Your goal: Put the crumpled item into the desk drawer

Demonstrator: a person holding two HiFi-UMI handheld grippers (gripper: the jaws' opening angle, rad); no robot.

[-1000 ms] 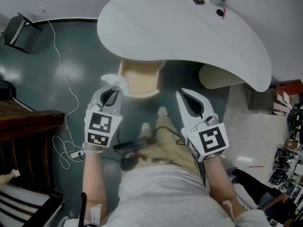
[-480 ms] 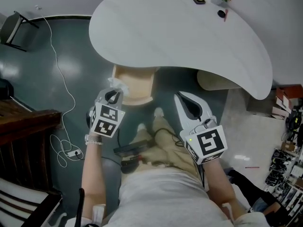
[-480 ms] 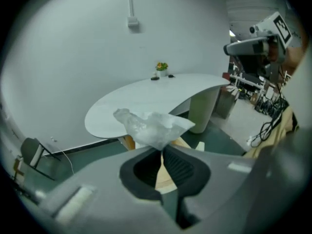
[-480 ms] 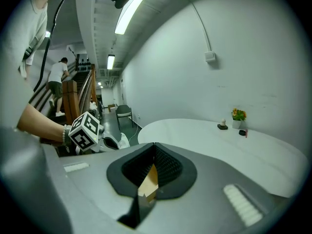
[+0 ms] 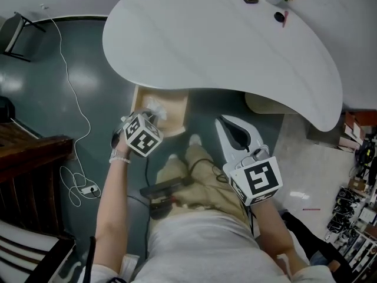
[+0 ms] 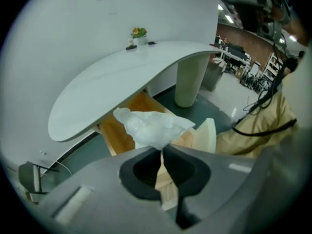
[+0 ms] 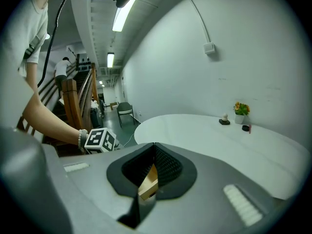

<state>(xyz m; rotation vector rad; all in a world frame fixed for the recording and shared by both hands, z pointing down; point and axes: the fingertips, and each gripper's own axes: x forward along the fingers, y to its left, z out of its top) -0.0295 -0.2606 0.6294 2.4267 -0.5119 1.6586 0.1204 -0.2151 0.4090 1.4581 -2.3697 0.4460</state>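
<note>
White crumpled item (image 6: 151, 126) above open drawer (image 5: 175, 108)

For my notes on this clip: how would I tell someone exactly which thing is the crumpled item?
Start at the big white curved desk; below its near edge a light wooden drawer stands open. At that drawer the left gripper has its jaws shut on the crumpled item: a white, wrinkled wad like tissue or thin plastic, the only soft, shapeless thing there.

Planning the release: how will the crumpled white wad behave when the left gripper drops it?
Probably very light: the wad stands up from a tip pinch in the left gripper. Likely soft and crushable, given its creases; it may drift.
</note>
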